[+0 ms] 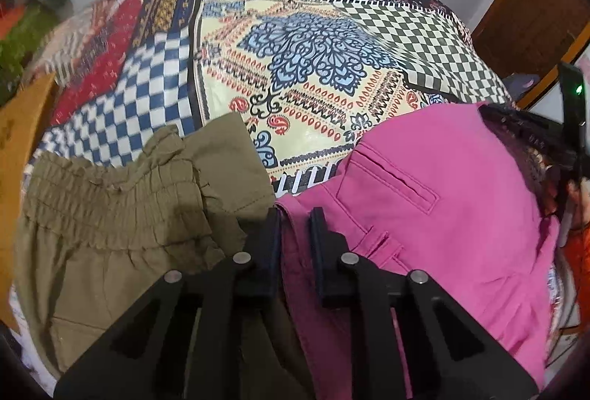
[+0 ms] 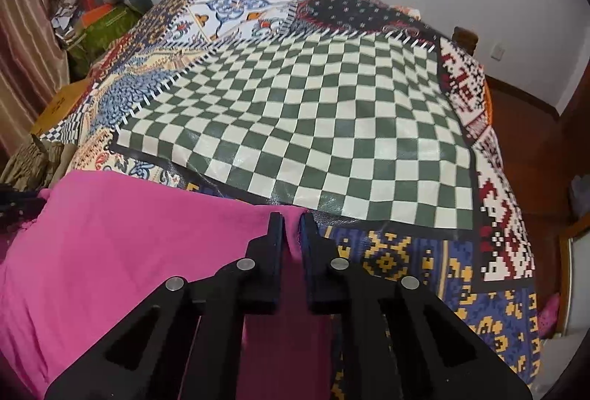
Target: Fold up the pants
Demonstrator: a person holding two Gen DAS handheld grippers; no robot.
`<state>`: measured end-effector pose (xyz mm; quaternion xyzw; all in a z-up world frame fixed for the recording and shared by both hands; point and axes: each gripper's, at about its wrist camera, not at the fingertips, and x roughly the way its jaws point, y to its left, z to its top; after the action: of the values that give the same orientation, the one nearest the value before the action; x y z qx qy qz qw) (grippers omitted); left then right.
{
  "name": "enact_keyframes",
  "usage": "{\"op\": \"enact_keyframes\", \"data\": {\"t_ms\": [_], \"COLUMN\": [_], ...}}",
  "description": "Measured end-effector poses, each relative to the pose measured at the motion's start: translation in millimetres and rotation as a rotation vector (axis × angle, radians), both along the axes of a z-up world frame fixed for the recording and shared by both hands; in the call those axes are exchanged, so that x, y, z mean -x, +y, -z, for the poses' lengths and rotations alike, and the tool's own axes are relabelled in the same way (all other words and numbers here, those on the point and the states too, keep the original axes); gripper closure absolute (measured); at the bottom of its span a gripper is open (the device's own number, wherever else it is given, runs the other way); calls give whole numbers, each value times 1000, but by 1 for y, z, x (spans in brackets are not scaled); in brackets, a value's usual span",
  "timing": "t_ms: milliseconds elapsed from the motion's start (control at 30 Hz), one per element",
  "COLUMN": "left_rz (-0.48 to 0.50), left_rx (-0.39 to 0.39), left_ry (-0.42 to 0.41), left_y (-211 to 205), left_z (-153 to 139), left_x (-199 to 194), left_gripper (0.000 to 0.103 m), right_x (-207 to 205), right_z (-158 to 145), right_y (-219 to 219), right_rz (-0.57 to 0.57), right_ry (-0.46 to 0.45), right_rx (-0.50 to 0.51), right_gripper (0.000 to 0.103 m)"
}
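Olive pants (image 1: pixel 121 215) with a gathered elastic waistband lay bunched at the left of the patchwork-patterned cover (image 1: pixel 320 68), touching the pink pants (image 1: pixel 435 215) along their near edge. The pink pants were spread beside them to the right, a welt pocket (image 1: pixel 391 186) and a belt loop facing up. In the left wrist view the left gripper (image 1: pixel 295 215) pointed steeply down at the waist end of the pink pants, its jaws clenched on a ridge of pink fabric, with the olive cloth just beside its left finger. At the far right edge of that view a dark patterned sleeve (image 1: pixel 523 138) reached over the pink cloth. In the right wrist view the right gripper (image 2: pixel 293 219) stood at the far corner of the pink pants (image 2: pixel 129 245), its jaws drawn almost together and pinching the fabric's edge, where the pink cloth met the green-and-white checked panel (image 2: pixel 313 123) of the cover
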<state>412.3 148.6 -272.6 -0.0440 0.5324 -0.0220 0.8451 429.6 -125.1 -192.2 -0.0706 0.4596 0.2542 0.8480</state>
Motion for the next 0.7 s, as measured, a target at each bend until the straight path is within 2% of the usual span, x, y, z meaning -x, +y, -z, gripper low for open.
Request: {"op": "enact_keyframes", "data": {"t_ms": [67,267,700], "left_rz": [8,2,15], "left_rx": [-40,-83,-81], "left_ry": [-17,-69,-197], "left_y": [-5,-10,-24], "left_z": [-3,-22,-96], "left_x": [2,7,45], "left_gripper": [90,92,95], "right_x": [2,6,43], "right_z": [-6,-22,-83], "right_y": [-4,-15,-41], "right_rz": [13,44,76], "right_ry": [-17,-25,-75], "right_rx": [-18,-59,-148], "right_gripper": [96,97,97]}}
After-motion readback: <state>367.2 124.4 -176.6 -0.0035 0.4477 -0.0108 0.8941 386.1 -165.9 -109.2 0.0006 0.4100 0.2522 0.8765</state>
